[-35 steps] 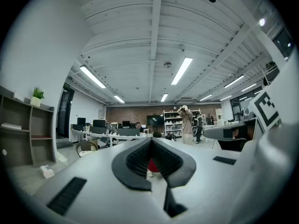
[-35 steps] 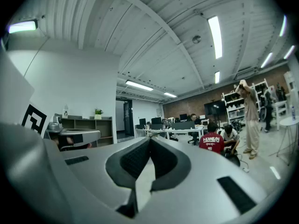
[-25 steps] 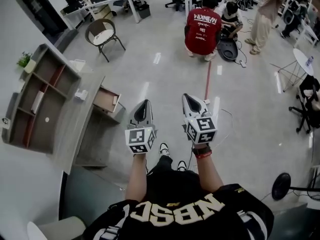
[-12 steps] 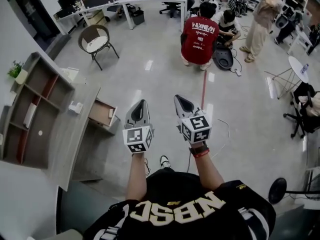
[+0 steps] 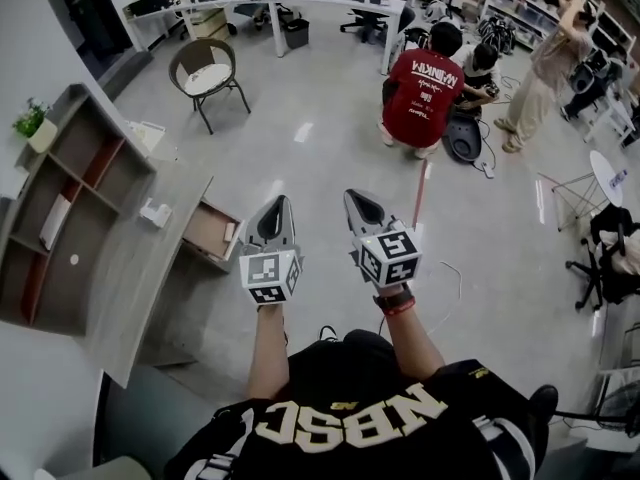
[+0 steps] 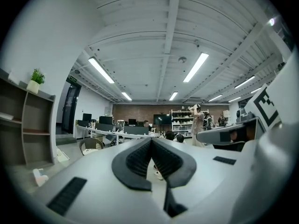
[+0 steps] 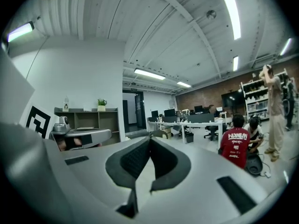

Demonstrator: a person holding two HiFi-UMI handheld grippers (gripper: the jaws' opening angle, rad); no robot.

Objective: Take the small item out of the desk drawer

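Hovering above the grey office floor (image 5: 330,148), left gripper (image 5: 279,206) and right gripper (image 5: 354,200) are both closed and empty, near the desk (image 5: 140,258), whose open drawer (image 5: 205,230) holds a small white item (image 5: 230,231).

Item: black shirt (image 5: 350,418) of the camera wearer; large pale letters are read across it, apparently "NBSC". Item: red shirt (image 5: 424,83) of a crouching person; white print is carried, too small to be read.

Pale grey desk (image 5: 140,268), tan drawer (image 5: 208,232) at left; white left gripper (image 5: 279,200) and right gripper (image 5: 351,195) bear black-and-white square markers; red shirt (image 5: 425,83) upper right
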